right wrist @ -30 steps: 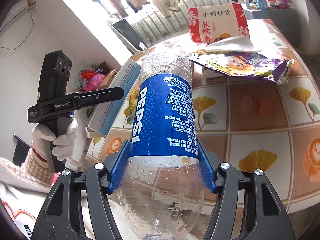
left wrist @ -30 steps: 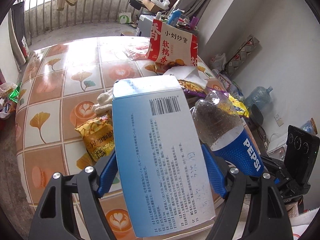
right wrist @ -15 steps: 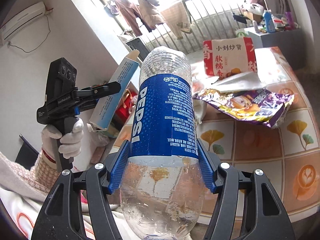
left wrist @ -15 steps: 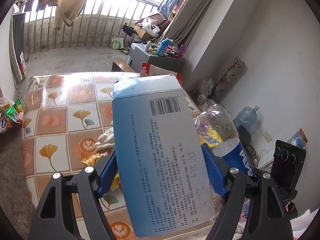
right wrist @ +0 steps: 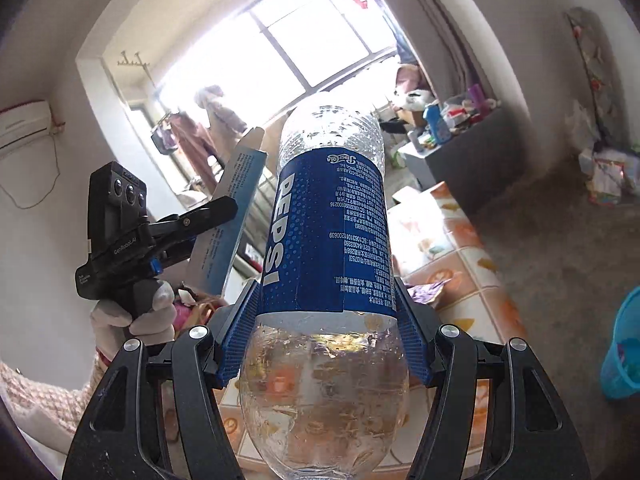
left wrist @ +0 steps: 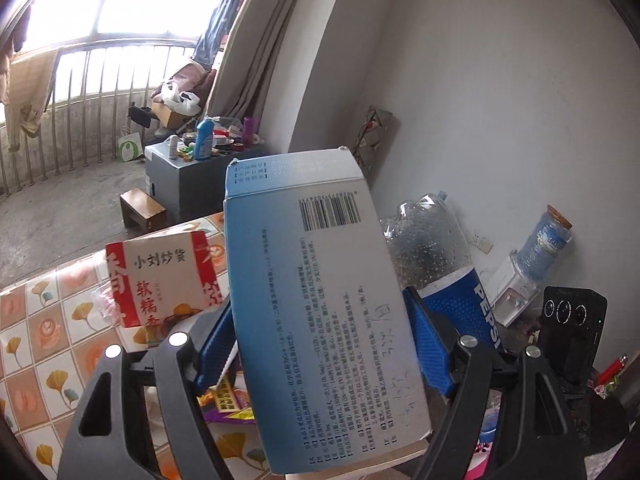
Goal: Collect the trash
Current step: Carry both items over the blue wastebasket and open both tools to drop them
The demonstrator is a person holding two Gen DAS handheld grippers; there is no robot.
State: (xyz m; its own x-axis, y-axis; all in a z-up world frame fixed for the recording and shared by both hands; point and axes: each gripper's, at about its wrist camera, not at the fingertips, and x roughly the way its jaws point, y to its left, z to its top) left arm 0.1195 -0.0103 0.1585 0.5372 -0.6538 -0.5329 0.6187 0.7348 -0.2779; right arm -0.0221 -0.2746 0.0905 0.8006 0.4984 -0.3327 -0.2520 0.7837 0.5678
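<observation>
Left tool [left wrist: 320, 344] clamps the box [left wrist: 324, 312]; right tool [right wrist: 324, 336] grips the Pepsi bottle [right wrist: 326, 240] (droplets inside, otherwise empty); blue bin [right wrist: 622, 348] at four o'clock.

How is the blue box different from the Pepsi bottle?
The box is flat, with straight edges, while the bottle is round. You can't see through the box, but the bottle is clear above and below its blue label. The box has a barcode; the bottle says PEPSI in big letters. Both are blue, and each is clamped in a hand-held gripper, off the table.
</observation>
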